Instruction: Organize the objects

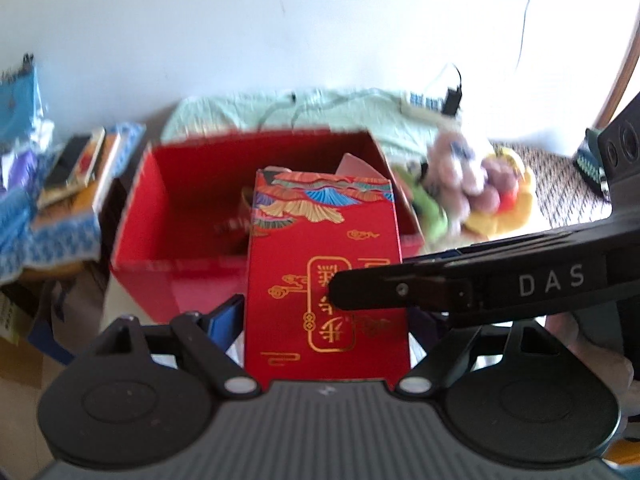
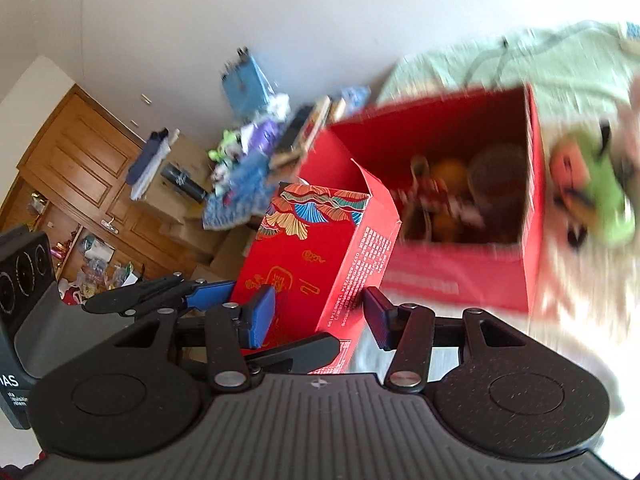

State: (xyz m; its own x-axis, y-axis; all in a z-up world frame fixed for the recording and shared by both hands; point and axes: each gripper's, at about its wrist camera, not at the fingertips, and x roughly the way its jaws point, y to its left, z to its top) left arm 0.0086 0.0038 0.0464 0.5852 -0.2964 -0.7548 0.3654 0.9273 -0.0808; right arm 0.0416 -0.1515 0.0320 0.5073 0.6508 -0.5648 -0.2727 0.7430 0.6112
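A small red carton [image 1: 320,240] with gold lettering and a fan pattern is held upright in front of a large open red box [image 1: 180,272]. My left gripper [image 1: 326,320] is shut on the carton's two sides; only its left blue pad shows. The right gripper's black finger [image 1: 400,288] lies across the carton's front face. In the right wrist view my right gripper [image 2: 318,316] clamps the carton [image 2: 304,248] front to back, and the left gripper's fingers [image 2: 208,294] press its side. The large box [image 2: 440,284] holds several toys [image 2: 452,192].
Plush toys [image 1: 472,184] lie right of the big box on a pale surface, with a green one [image 2: 600,188] closest. A mint cloth [image 1: 320,108] is behind it. Books and clutter [image 1: 76,164] pile up at left. A wooden wardrobe [image 2: 80,160] stands further left.
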